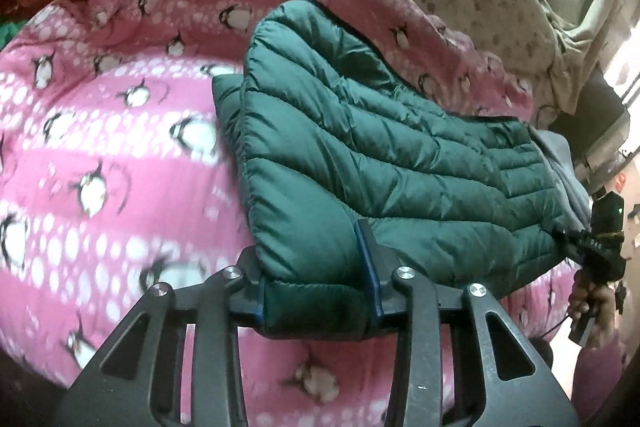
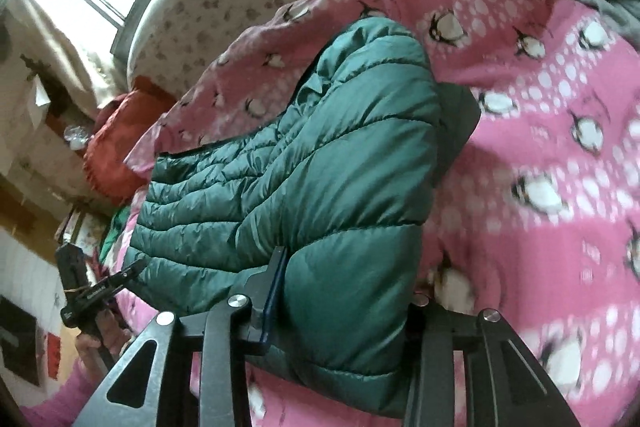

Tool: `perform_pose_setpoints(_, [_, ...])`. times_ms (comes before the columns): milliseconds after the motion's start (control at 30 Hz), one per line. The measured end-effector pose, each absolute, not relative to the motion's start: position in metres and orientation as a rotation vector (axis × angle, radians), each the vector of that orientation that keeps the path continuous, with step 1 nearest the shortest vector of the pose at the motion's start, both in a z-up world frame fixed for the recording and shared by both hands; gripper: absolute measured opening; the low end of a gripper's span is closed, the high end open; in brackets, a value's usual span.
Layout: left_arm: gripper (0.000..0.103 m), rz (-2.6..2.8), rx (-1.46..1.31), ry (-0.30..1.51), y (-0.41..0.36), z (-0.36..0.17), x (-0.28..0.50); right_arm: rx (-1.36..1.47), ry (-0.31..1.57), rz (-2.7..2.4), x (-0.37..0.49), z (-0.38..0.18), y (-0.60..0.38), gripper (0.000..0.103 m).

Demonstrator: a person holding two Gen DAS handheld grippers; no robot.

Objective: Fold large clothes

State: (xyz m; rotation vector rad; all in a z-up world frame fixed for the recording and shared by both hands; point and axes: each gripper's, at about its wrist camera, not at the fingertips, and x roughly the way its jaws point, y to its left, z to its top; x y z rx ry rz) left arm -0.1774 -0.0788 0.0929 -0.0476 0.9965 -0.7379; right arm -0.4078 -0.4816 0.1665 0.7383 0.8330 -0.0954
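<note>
The left gripper [image 1: 316, 291] pinches one corner of the green puffer jacket [image 1: 360, 155], the right gripper [image 2: 344, 311] another, over a pink penguin blanket [image 1: 100, 147].

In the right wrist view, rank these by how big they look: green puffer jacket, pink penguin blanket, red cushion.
1. Pink penguin blanket, though the jacket hides part of it.
2. Green puffer jacket; it sits close to the camera, so it looks inflated.
3. Red cushion, partly hidden and farther away, so its true size is unsure.
</note>
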Motion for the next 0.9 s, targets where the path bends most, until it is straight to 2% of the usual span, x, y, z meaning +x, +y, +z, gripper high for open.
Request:
perform_pose_setpoints(67, [0.036,-0.724,-0.051,1.005,-0.074,0.087,-0.179,0.752,0.832,-0.096,-0.420,0.164,-0.475,0.037])
perform_pose_setpoints(167, [0.046,-0.692,-0.085,1.048,-0.074,0.074,-0.174,0.769,0.853,-0.141,-0.427,0.149,-0.472,0.041])
perform_pose_setpoints(233, [0.052,-0.662,-0.124,1.079,-0.073,0.066,-0.170,0.781,0.906,-0.213,-0.424,0.130,-0.477,0.059])
perform_pose_setpoints(300, [0.056,-0.639,-0.151,1.079,-0.070,0.067,-0.172,0.799,0.921,-0.247,-0.421,0.122,-0.479,0.065])
perform_pose_setpoints(400, [0.066,-0.603,-0.129,1.043,-0.065,0.078,-0.184,0.725,0.911,-0.297,-0.424,0.133,-0.471,0.065])
perform_pose_setpoints(567, [0.067,-0.542,-0.072,0.980,-0.059,0.095,-0.203,0.558,0.886,-0.440,-0.442,0.166,-0.454,0.065])
perform_pose_setpoints(900, [0.067,-0.518,0.056,0.877,-0.082,0.114,-0.240,0.506,0.767,-0.437,-0.452,0.200,-0.405,0.065])
